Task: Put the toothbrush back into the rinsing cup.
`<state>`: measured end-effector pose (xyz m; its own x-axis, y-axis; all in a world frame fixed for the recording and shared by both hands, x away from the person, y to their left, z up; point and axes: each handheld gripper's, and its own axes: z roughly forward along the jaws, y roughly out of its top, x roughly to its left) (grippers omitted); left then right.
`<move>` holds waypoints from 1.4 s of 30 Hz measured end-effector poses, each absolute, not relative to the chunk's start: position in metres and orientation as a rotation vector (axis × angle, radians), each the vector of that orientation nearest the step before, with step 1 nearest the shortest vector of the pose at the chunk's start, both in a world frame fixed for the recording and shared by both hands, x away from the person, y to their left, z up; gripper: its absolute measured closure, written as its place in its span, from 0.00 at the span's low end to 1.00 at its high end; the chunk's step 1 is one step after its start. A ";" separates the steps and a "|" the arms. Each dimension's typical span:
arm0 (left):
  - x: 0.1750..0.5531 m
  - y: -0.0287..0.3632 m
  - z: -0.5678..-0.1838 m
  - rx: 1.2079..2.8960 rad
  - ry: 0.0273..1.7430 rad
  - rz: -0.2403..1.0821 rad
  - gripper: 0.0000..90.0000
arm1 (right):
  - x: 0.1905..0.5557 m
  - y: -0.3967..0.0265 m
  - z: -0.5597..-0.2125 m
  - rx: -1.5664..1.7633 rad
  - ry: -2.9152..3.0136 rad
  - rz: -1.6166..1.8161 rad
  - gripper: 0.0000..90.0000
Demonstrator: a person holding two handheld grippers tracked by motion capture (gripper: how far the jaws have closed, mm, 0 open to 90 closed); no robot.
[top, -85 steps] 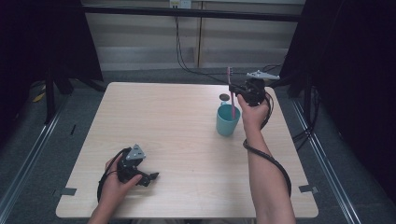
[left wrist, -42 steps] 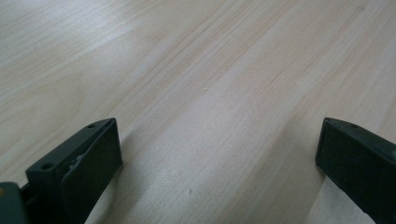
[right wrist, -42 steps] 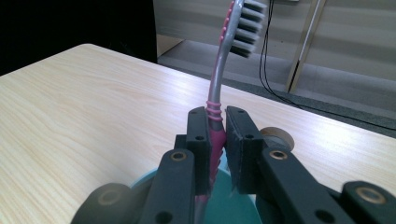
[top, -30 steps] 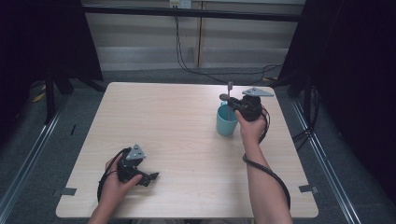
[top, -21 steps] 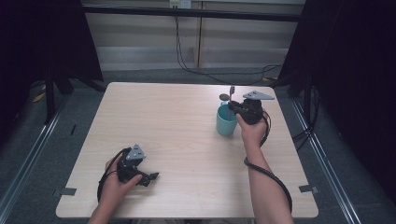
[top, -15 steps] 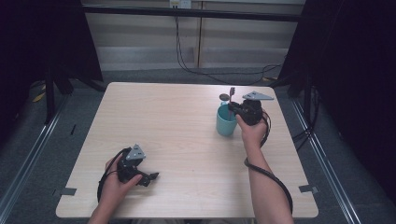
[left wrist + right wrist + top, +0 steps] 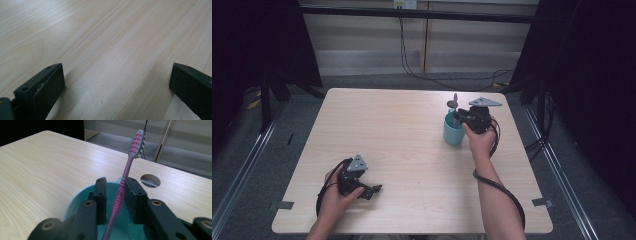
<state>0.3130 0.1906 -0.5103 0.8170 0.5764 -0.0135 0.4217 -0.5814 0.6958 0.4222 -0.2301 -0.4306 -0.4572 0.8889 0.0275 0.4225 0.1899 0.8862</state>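
From the high view, we have our right tongs over the teal cup near the far right of the desk, with the pink toothbrush standing in the cup and leaning on its rim. Our left tongs rest low on the near left of the desk, well apart from the cup.

In the left gripper view, those tongs stand wide open with nothing but bare desk between them.

In the right gripper view, the toothbrush runs up between the two pads, its handle down in the cup. The tongs have just been opening; the toothbrush is between them, close to the right pad, with a gap at the left, so we judge the grip let go.

We take this as the release step: the toothbrush is dropped into the cup. The next move calls for lifting the right tongs straight up without knocking the toothbrush.

Compared with the earliest frame, the toothbrush sits lower and tilts instead of being held upright
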 end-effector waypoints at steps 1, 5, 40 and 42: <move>0.313 0.191 -0.510 2.276 0.729 0.278 0.00 | 0.422 -0.230 -0.430 1.225 1.968 1.214 0.77; 0.313 0.191 -0.510 2.276 0.729 0.277 0.00 | 0.420 -0.229 -0.428 1.224 1.968 1.210 0.72; 0.313 0.191 -0.510 2.274 0.731 0.280 0.00 | 0.398 -0.224 -0.407 1.256 2.027 1.199 0.44; 0.313 0.191 -0.510 2.274 0.731 0.281 0.00 | 0.396 -0.222 -0.408 1.262 2.030 1.199 0.41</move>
<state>0.3130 0.1906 -0.5103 0.8157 0.5784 -0.0120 0.4217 -0.5803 0.6967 0.3964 -0.2224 -0.4077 -0.4711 0.8801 0.0582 0.4757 0.1980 0.8570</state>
